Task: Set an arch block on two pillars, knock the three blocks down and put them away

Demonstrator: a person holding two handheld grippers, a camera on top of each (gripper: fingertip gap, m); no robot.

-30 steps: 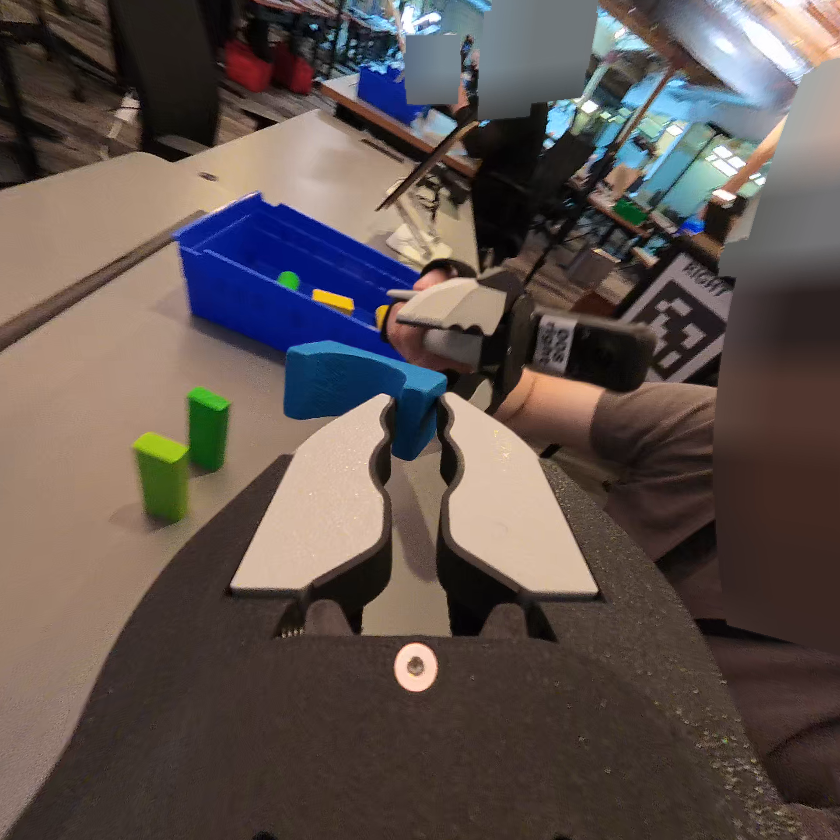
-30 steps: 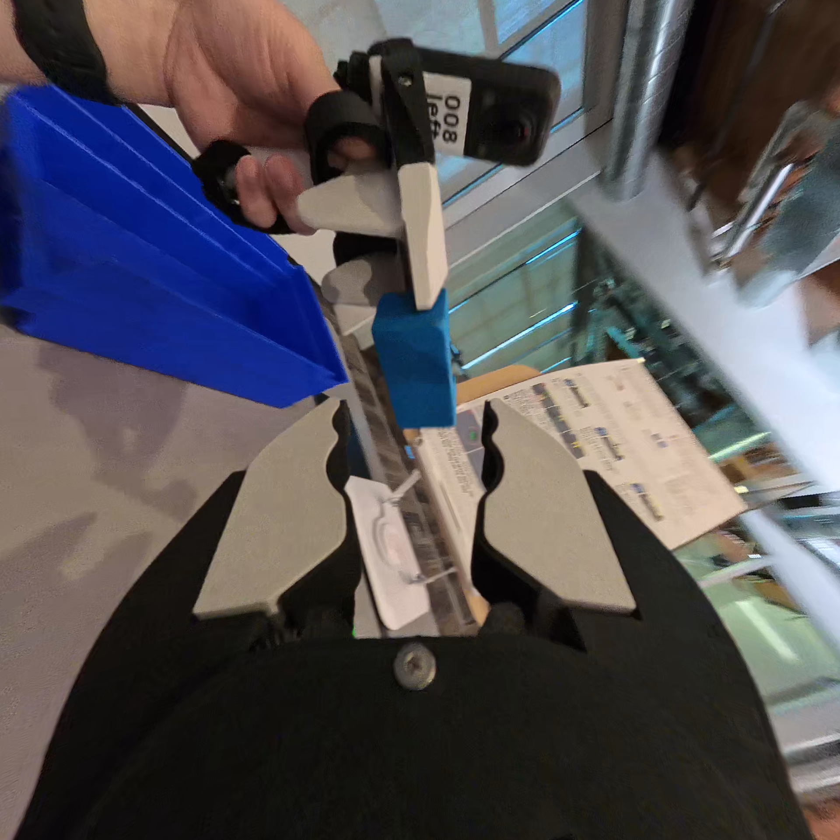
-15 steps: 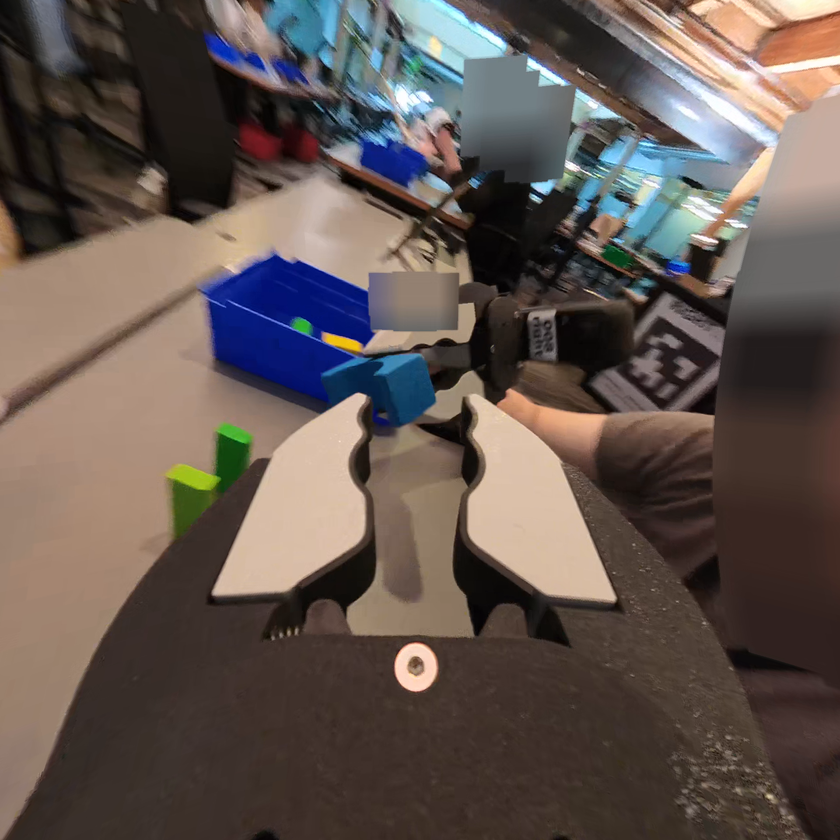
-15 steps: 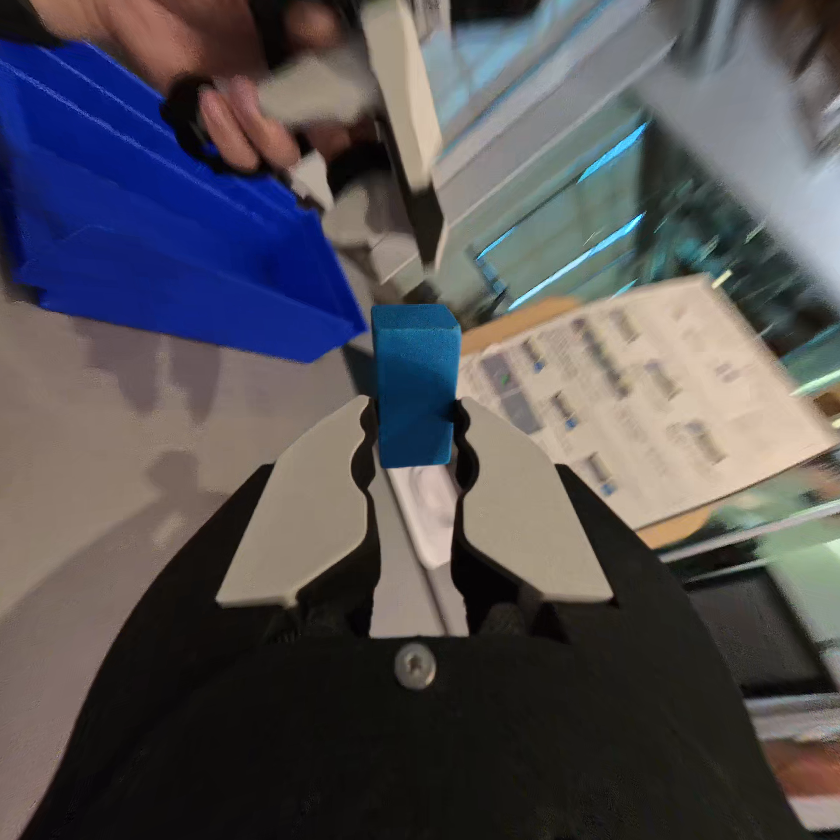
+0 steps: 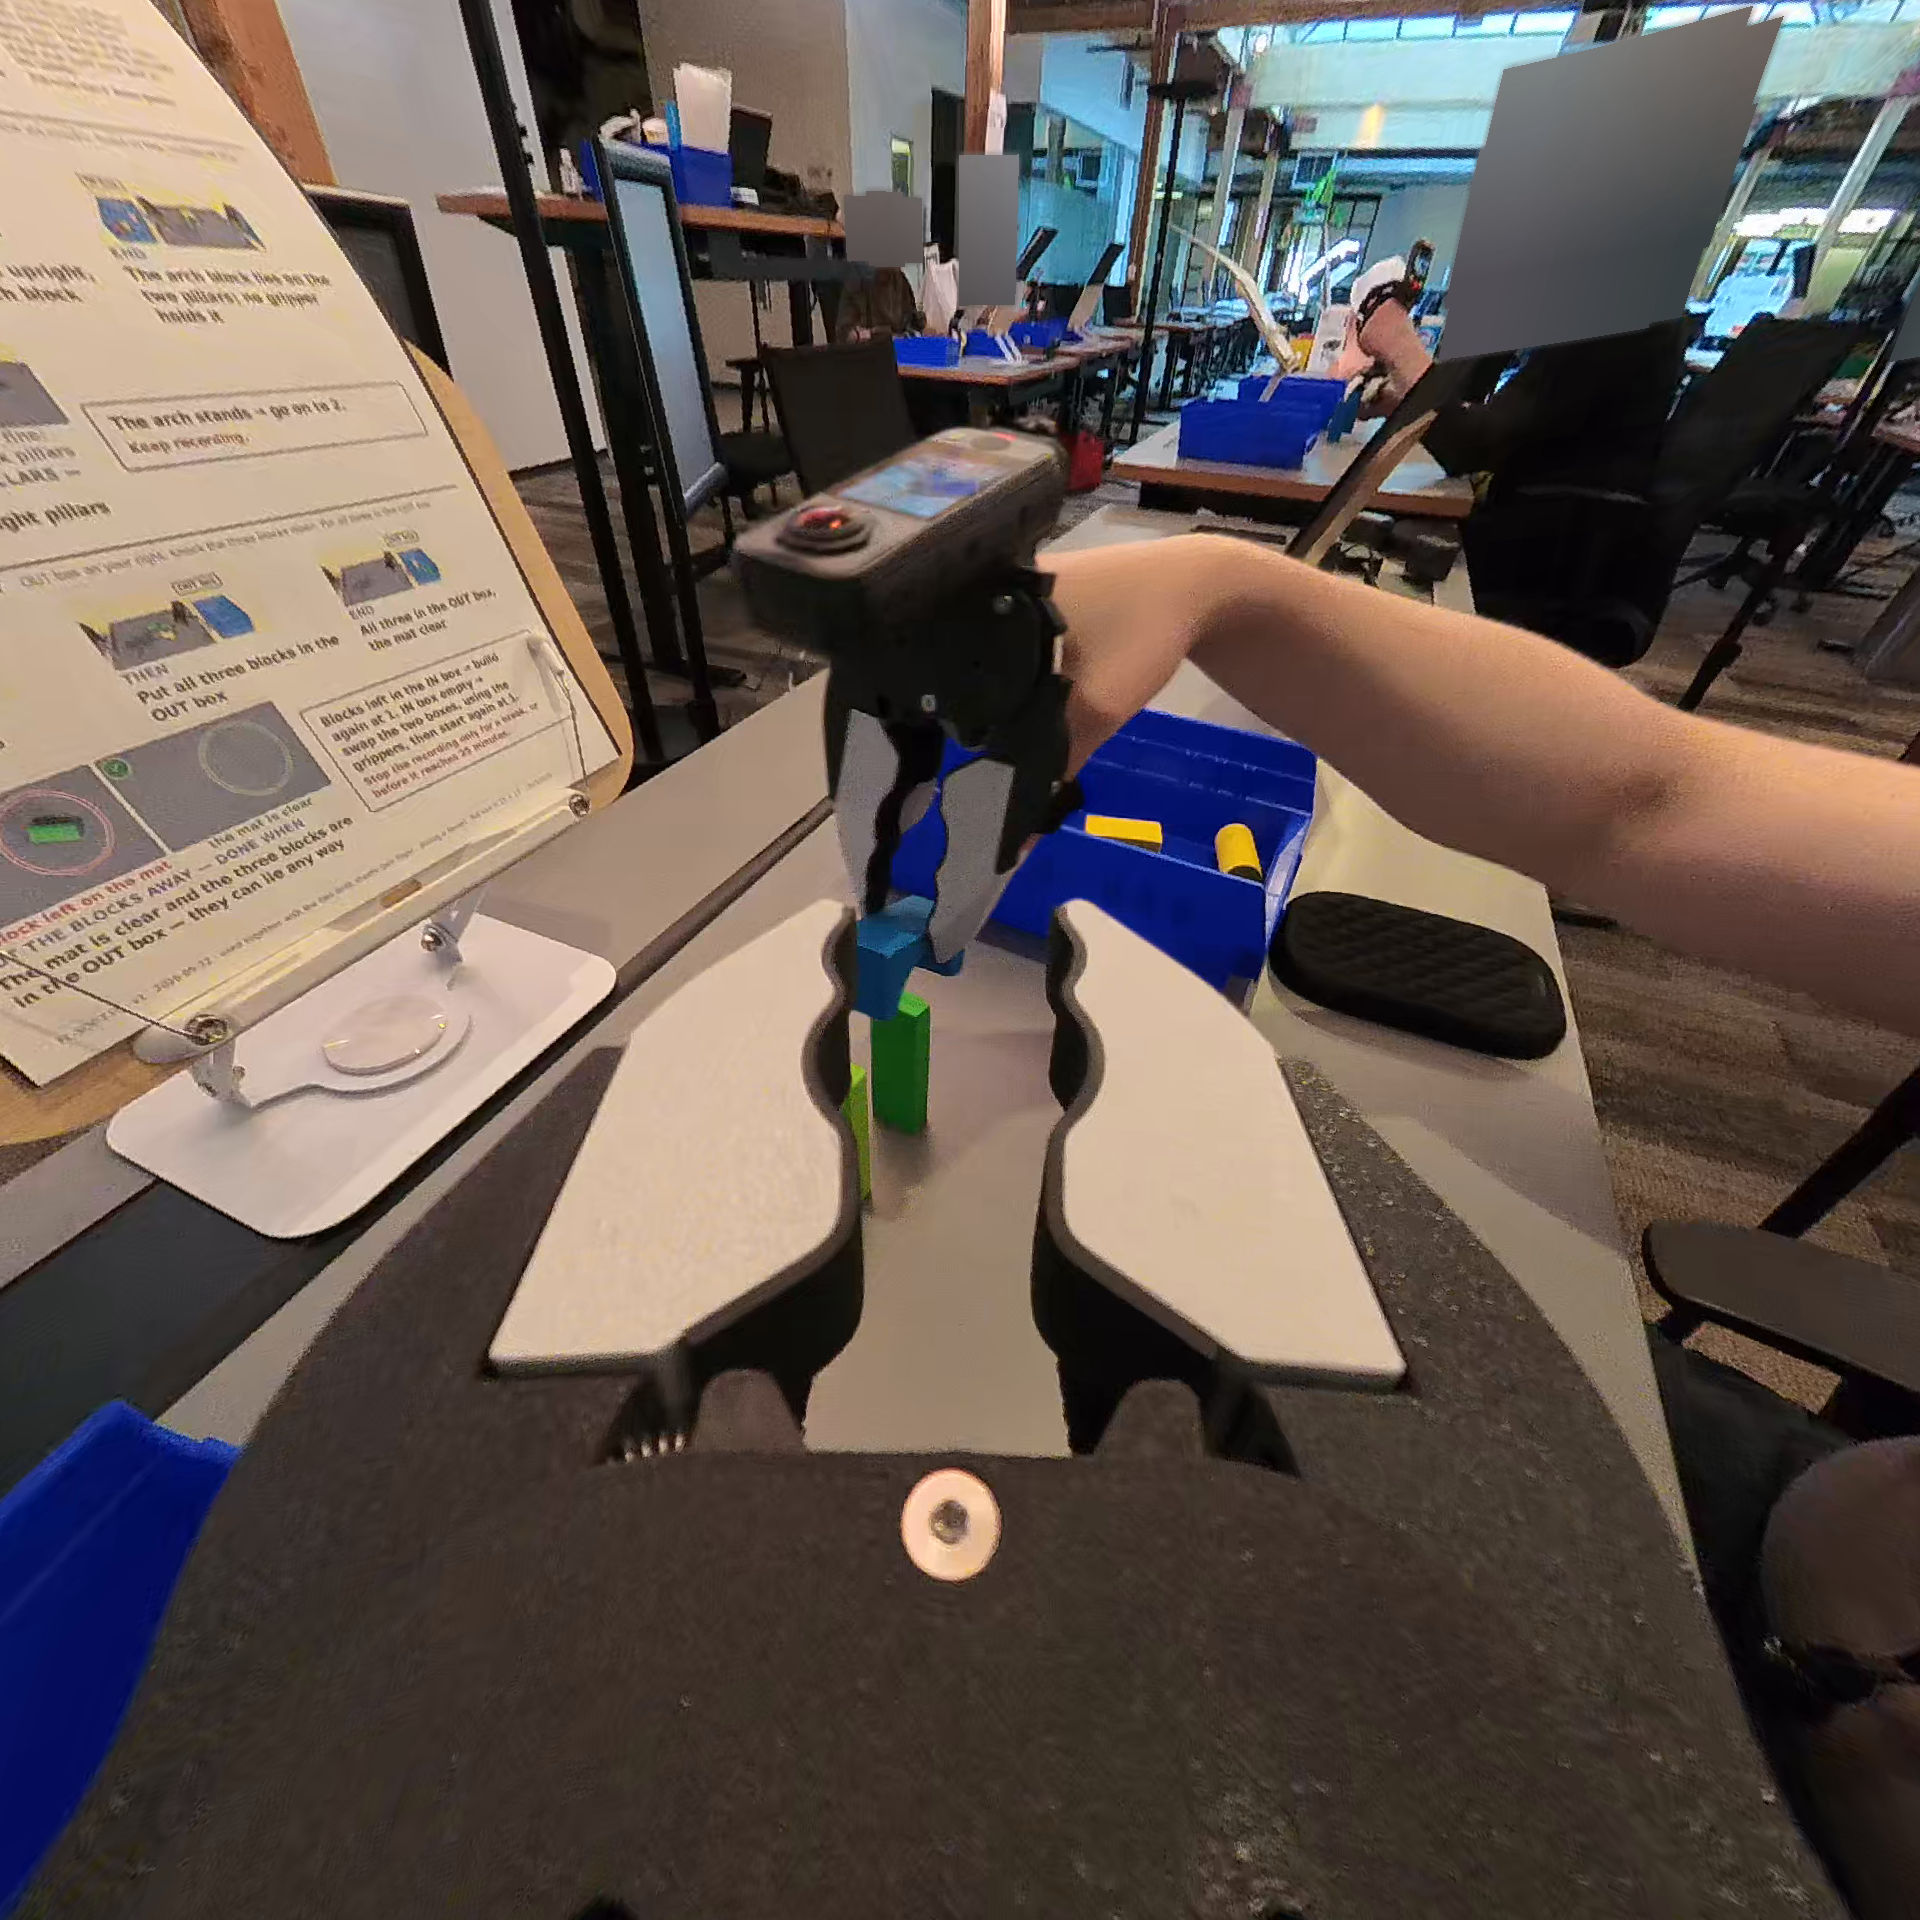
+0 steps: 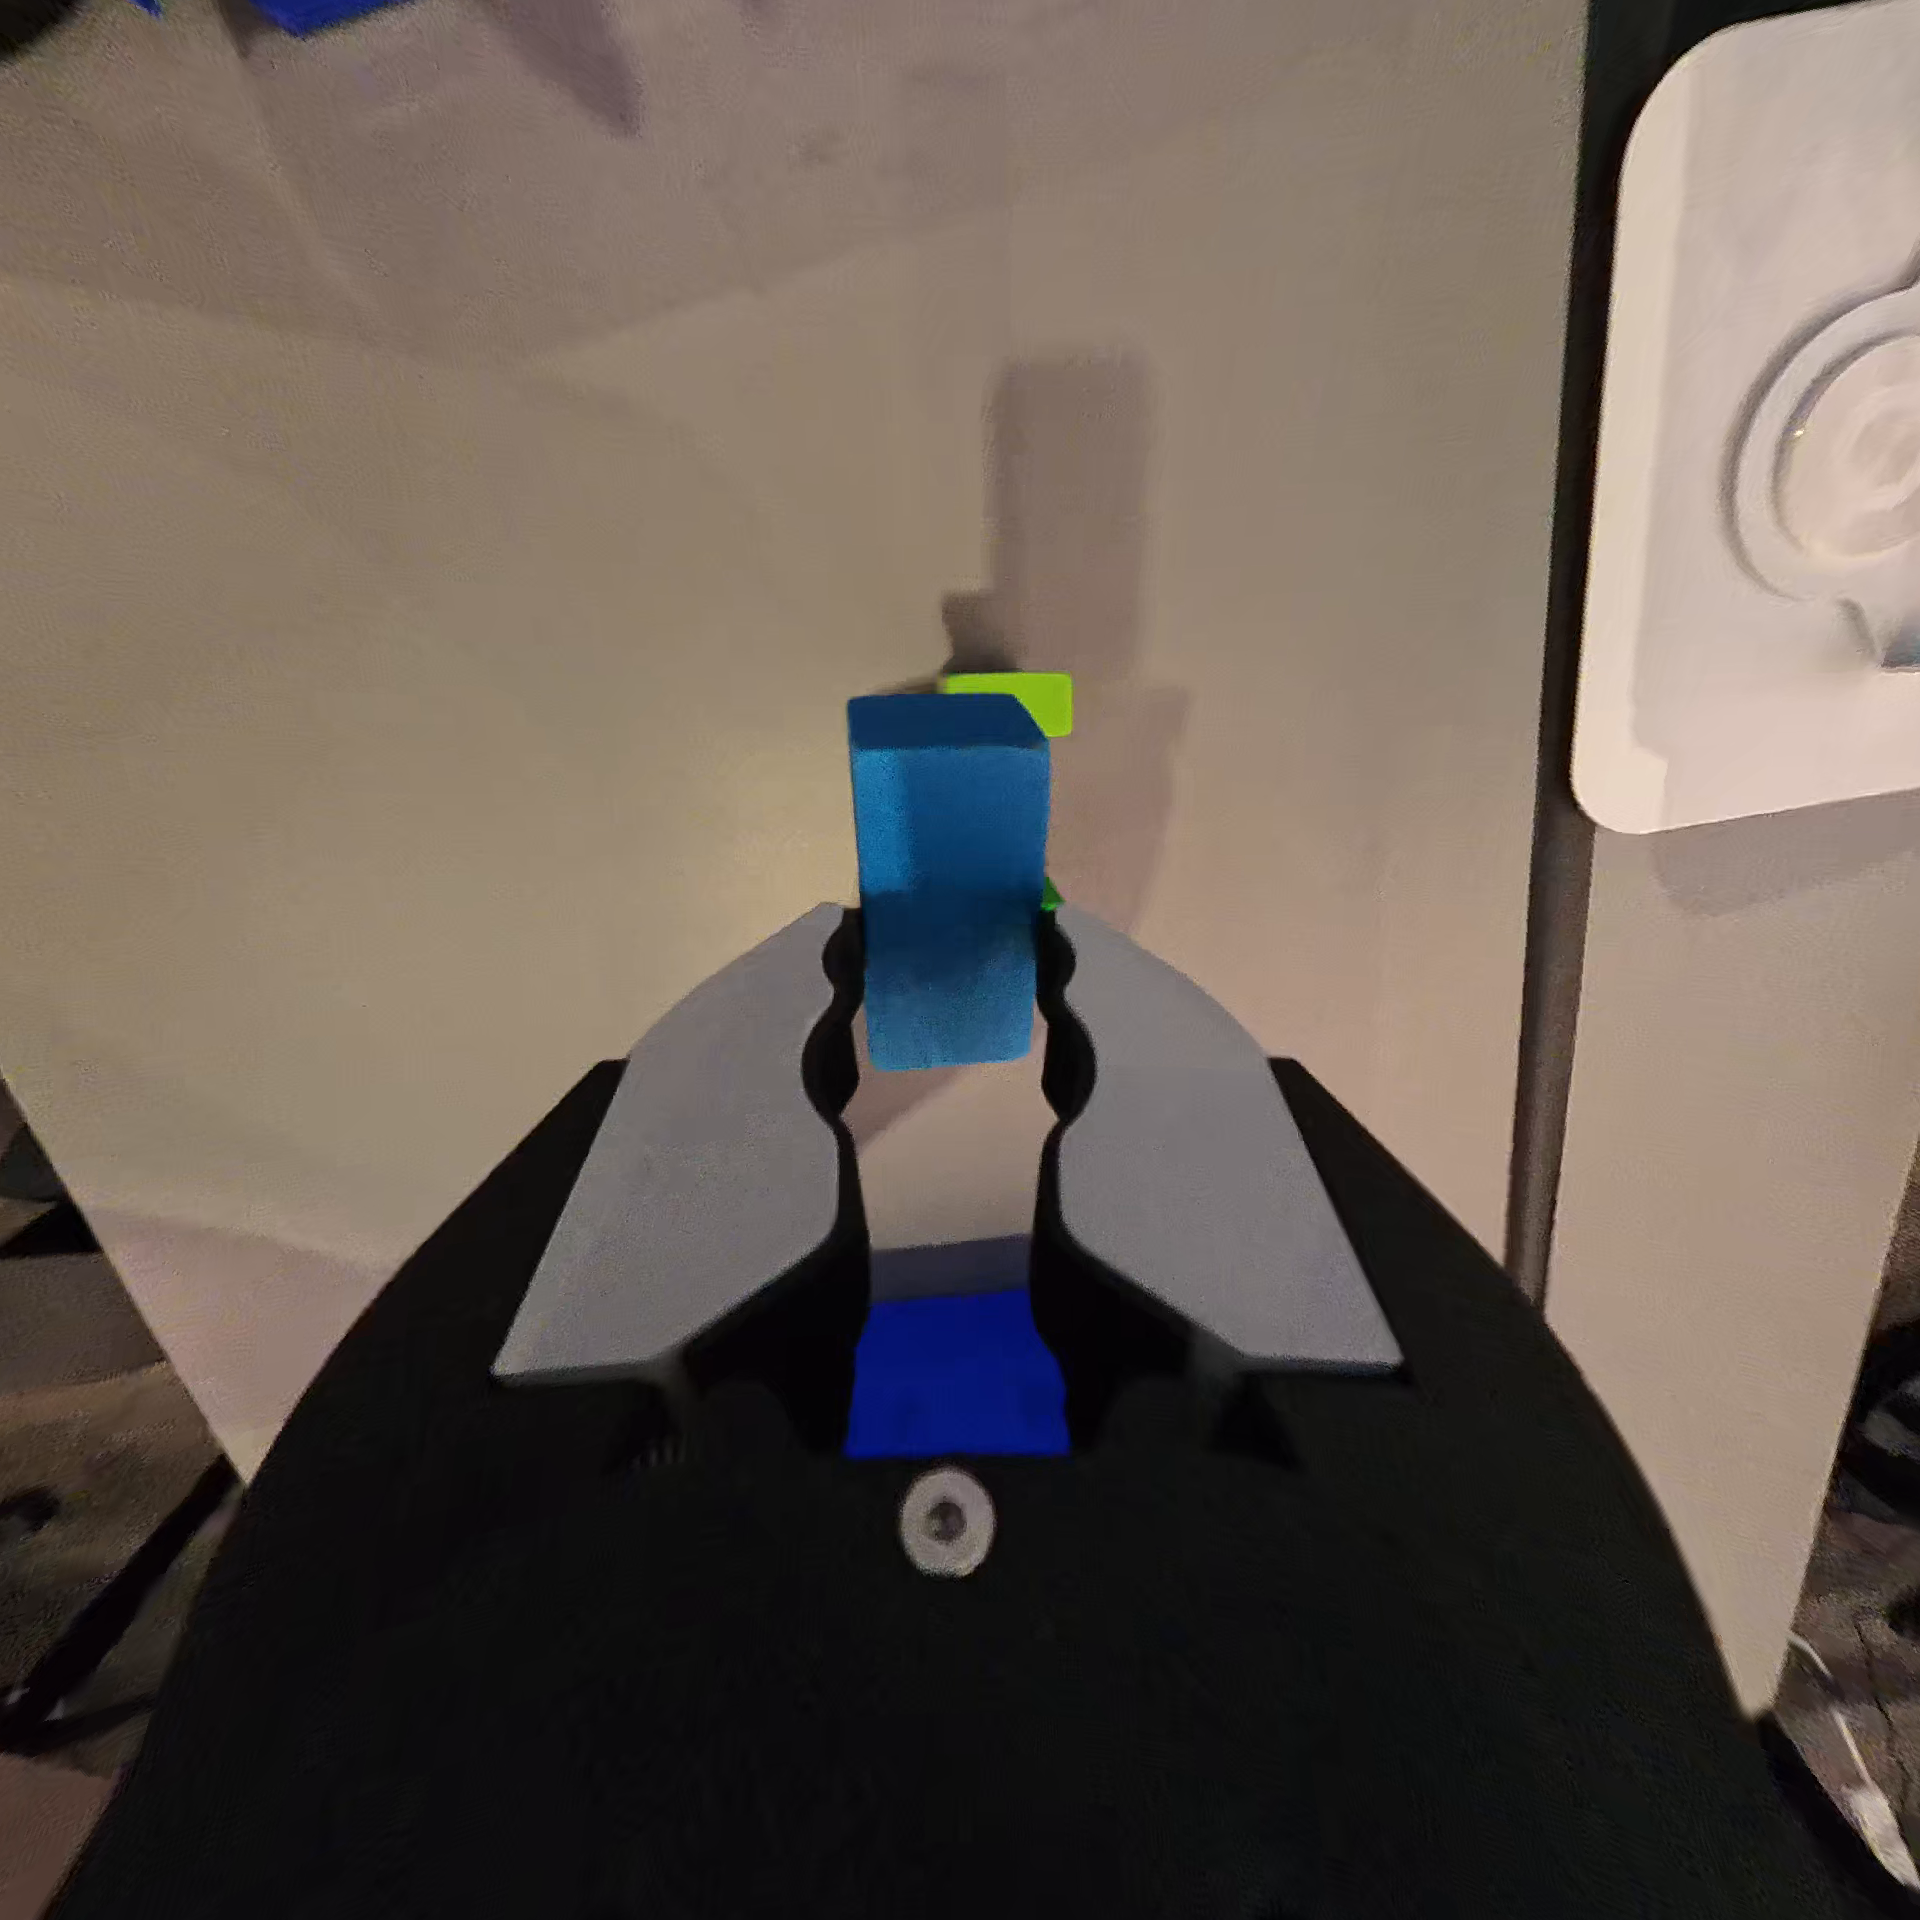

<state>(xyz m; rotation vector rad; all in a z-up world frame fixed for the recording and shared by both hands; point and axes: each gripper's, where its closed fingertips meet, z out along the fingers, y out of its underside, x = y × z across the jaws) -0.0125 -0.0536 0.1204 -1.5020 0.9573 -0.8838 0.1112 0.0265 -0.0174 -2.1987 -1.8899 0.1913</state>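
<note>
The right tool is clamped on the blue arch block, pinching its sides near the fingertips. In the left wrist view that right tool points downward, with the arch block at the top of the dark green pillar; whether it rests on it or hangs just above is hard to tell from this angle. The lime green pillar stands upright just beside the dark one, mostly hidden behind the finger of the left tool, whose jaws stand wide apart with nothing between them. From the right wrist view the top of the lime pillar peeks out beyond the arch.

The table is a smooth grey surface. Toward its far right edge sits a blue bin holding a yellow block and a yellow cylinder, and a black padded rest lies just beside it at the right edge. Along the left edge a printed instruction sheet leans on a white stand. A second blue bin's corner shows at the near left.

Beyond is a large open workroom with rows of desks, more blue bins, black chairs, timber posts and carpeted floor.
</note>
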